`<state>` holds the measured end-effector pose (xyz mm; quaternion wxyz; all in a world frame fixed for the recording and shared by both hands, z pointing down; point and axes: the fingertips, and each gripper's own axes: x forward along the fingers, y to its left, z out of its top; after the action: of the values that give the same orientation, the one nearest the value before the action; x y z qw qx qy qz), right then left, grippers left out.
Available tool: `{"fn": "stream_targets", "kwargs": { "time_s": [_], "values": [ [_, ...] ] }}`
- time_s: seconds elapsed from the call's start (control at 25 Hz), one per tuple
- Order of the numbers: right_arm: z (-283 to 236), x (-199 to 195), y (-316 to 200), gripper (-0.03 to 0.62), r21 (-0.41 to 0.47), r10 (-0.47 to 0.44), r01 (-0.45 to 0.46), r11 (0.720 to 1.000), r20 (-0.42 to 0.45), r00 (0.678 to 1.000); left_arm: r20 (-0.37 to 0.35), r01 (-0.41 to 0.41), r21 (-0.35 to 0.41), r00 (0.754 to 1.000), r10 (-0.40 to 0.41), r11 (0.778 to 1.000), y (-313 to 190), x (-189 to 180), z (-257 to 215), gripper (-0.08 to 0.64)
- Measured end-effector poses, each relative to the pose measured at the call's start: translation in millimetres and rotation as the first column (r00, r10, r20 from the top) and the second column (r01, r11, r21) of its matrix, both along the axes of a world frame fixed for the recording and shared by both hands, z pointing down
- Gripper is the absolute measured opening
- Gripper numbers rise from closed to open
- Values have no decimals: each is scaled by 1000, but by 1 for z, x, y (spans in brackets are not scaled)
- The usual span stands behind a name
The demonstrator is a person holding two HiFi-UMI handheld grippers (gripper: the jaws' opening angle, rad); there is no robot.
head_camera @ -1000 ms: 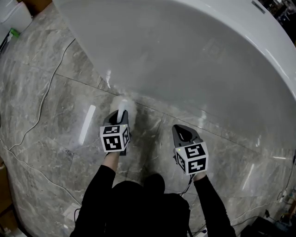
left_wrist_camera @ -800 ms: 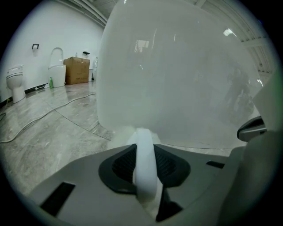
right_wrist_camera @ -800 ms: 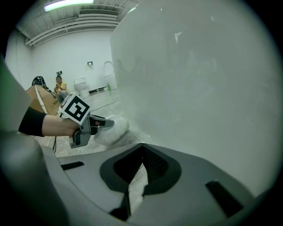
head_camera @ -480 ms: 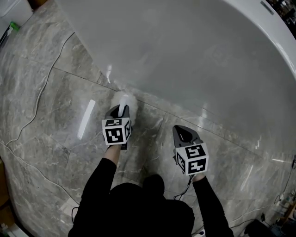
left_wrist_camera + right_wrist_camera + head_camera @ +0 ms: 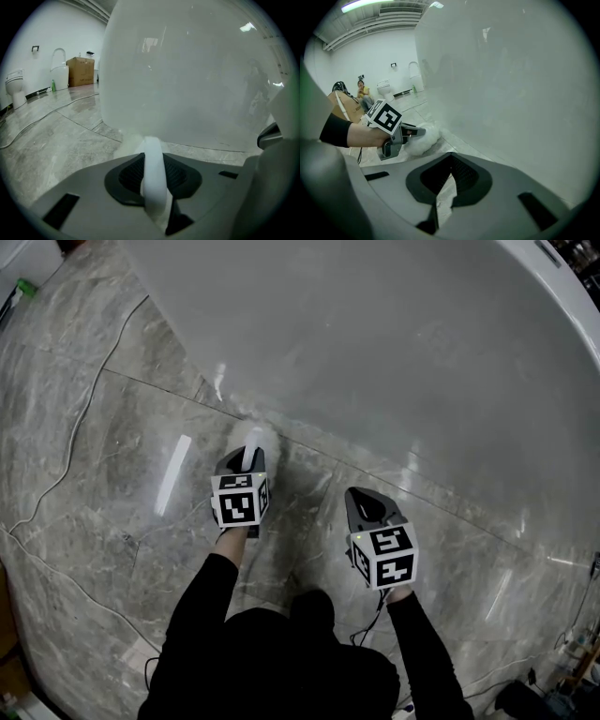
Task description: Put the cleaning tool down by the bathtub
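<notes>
1. Sleeves (image 5: 202, 606), black, on both of the person's arms. Nearest item, behind the tool.
2. Right gripper (image 5: 366, 502). Level with the tool's handle and off to its right, well apart from it, over the floor. Jaws drawn in; their tips appear to meet, with only a thin sliver of floor showing between them. Nothing held.
3. Left gripper (image 5: 246, 463). Jaws closed onto the tool's handle, parted only by its width; pointed at the tub wall.
4. Cleaning tool (image 5: 255, 437). Smooth white handle, running out forward between the left jaws. Fluffy white head at the far end, low on the floor, right at the foot of the tub; whether it touches the tub wall cannot be told.
5. Floor (image 5: 103, 465). Grey veined marble tile, glossy, under the tool and on both sides of it.
6. Bathtub (image 5: 394, 362). Large, white, curved outer wall, rising directly beyond the tool head.
7. Cable (image 5: 80, 451). Thin, trailing across the tiles well to the tool's left.
8. Cardboard box (image 5: 80, 71). Brown, far beyond the tool and to its left, by the white wall.
9. Toilet (image 5: 16, 86). White, far off, left of the box.
10. Seated person (image 5: 363, 96). Far background, left of the tool.
</notes>
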<state>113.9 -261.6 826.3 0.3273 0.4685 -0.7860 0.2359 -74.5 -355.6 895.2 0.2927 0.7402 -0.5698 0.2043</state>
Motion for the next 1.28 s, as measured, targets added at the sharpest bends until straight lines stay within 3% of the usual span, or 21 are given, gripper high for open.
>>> {"fn": "stream_targets", "kwargs": {
  "time_s": [0.48,0.96,1.28],
  "values": [
    [-8,-4,3,0,9,-9,9,1000,-5,1000,-13,-14,25,1000,14,1000,3,2,-13,101],
    [-40,-18,4,0,61,-26,26,998,-5,1000,0,-62,150,998,63,987,18,-6,-86,100],
    [-62,-32,8,0,89,-32,32,996,6,999,-34,-99,182,994,107,978,40,-24,-121,15]
  ]
}}
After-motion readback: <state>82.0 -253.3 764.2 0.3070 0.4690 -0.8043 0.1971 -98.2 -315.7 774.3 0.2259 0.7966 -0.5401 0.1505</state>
